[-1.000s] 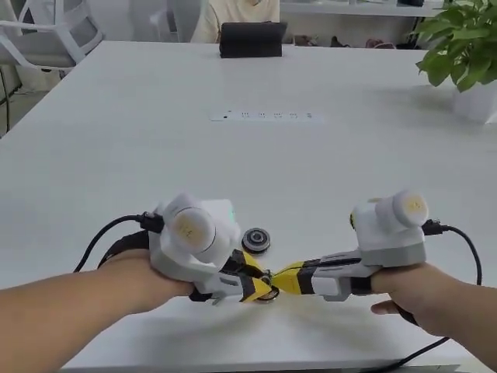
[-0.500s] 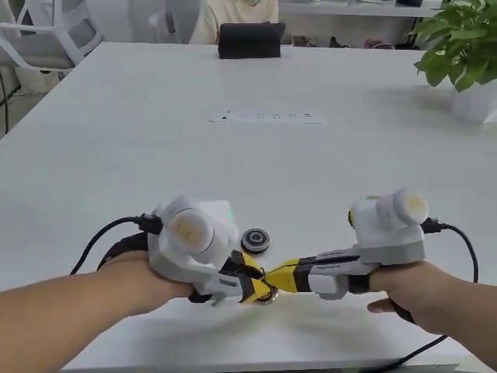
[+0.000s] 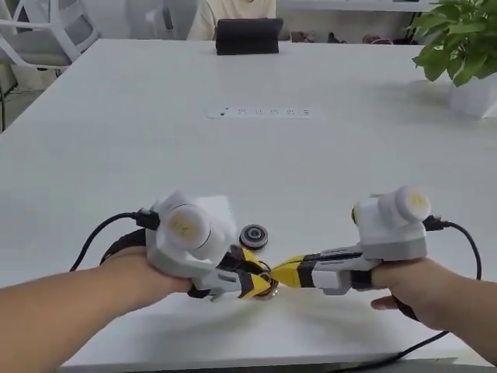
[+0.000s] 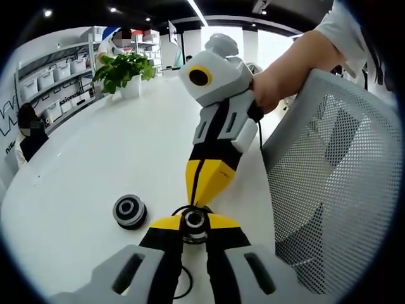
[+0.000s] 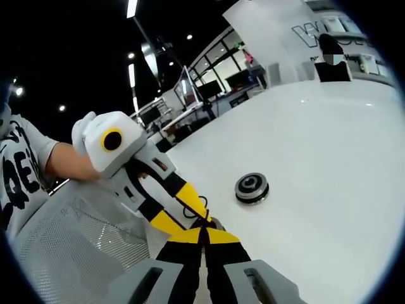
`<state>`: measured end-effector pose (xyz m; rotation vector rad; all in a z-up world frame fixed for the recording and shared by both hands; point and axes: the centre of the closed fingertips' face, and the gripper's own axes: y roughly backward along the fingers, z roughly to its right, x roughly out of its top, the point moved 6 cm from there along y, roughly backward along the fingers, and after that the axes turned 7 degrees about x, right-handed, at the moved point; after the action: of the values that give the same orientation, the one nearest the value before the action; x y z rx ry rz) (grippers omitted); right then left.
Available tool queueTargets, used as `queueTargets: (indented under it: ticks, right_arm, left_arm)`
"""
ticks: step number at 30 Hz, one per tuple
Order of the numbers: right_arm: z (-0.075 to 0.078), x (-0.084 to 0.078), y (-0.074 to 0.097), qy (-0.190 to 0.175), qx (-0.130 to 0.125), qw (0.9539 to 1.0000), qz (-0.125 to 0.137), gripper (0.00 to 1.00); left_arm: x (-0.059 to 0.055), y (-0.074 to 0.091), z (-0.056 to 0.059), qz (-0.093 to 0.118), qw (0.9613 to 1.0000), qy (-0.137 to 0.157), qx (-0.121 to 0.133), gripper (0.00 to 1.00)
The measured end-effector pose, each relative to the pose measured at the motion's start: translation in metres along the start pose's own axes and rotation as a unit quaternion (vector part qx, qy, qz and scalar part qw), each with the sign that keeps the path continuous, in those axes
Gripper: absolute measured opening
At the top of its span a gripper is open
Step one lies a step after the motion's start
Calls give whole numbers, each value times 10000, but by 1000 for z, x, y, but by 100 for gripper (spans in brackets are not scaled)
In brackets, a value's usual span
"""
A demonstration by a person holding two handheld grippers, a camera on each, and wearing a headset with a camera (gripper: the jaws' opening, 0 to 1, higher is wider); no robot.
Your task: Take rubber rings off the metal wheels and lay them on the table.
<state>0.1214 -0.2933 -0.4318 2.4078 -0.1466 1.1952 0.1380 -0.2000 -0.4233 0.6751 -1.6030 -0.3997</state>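
— Where's the wheel being worked on?

— At the near edge of the table (image 3: 248, 155), clamped in the left gripper (image 3: 260, 286). From above it is mostly hidden under the yellow tips. The left gripper view is clearer: the held wheel (image 4: 194, 221) sits between the two jaws, which press on its sides.

— And the rubber ring?

— The rubber ring (image 4: 181, 209) is a thin black loop curving around the held wheel, partly lifted from it. The head view is too small to show it.

— What's the right gripper (image 3: 273, 273) doing?

— It comes in from the other side, tips meeting the left ones. Its jaws are drawn together, and in the left gripper view the right gripper (image 4: 204, 196) looks pinched on the loop's far edge. The right gripper view shows its own tips (image 5: 204, 235) closed with no gap, and the left gripper (image 5: 196, 212) reaching in from the left.

— Any other wheel?

— A second wheel (image 3: 254, 235) lies flat on the table just beyond the grippers, touching neither. It has a dark rim and shows in both gripper views (image 4: 130, 211) (image 5: 252, 187).

— Anything further out?

— A power strip (image 3: 260, 113) sits mid-table and a plant (image 3: 458, 47) at the far right corner. The left gripper view adds a mesh chair (image 4: 329, 177) beside the person.
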Motion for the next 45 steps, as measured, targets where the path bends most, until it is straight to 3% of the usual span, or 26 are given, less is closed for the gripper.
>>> queueTargets:
  ticks: [5,13,28,33,45]
  right_arm:
    - [0,2,1,-27,-1,10000,35,0]
    - [-1,5,3,-38,17,9999,128,0]
    - [-9,17,5,-5,155,9995,271,0]
    - [-12,22,4,30,200,9994,288,0]
    - [-16,33,-5,117,293,9992,262,0]
  left_arm:
    - [1,4,1,-25,9998,-207,-46,12]
    - [8,16,-1,88,9997,-196,-69,18]
    - [24,54,-5,620,9980,118,0,39]
    - [24,70,-8,735,9972,127,102,40]
    - [16,99,-11,826,9957,311,272,56]
